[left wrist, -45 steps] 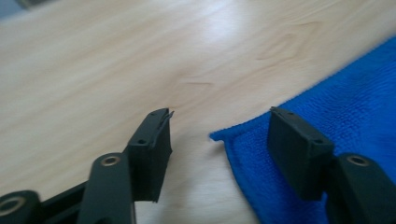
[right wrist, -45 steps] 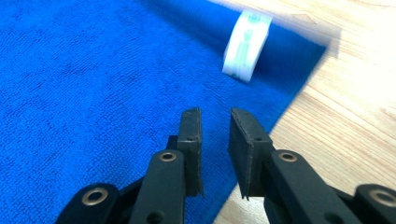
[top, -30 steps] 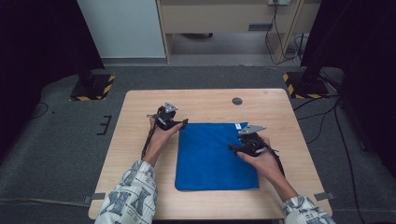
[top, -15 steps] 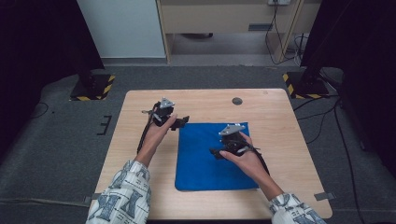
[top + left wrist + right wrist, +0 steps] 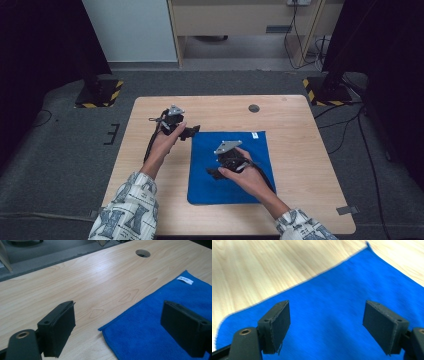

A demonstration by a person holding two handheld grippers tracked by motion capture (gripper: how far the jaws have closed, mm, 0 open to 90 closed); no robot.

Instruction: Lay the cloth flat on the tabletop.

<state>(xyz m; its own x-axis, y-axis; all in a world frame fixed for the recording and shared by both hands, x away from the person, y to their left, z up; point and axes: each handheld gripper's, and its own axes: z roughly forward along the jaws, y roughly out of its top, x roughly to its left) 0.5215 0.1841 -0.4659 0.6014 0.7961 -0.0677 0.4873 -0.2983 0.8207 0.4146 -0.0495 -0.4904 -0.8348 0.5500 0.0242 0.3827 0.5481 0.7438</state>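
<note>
One blue cloth [image 5: 230, 167] lies flat on one table [image 5: 300, 150]; I hold two hand-held grippers over it.

My left hand-held gripper [image 5: 192, 132] sits at the cloth's far left corner. In the left gripper view [image 5: 117, 326] its jaws stand apart and released, after opening a moment ago, with nothing between them; the cloth's corner [image 5: 150, 337] lies just below and ahead, off to the right.

My right hand-held gripper [image 5: 215, 173] hangs above the cloth's left half. In the right gripper view [image 5: 325, 325] its jaws are released with only cloth [image 5: 332, 305] beneath and no pad pressing on it; they have just been closing slightly.

That view is blurred, so I cannot tell the weave or any fold there. My right hand [image 5: 247, 175] covers part of the cloth's middle.

One white label [image 5: 185, 280] sits at the cloth's far right corner. One round hole [image 5: 254, 108] in the table lies beyond both hand-held grippers, well apart from the cloth. Nothing stands between either hand-held gripper and the cloth.
</note>
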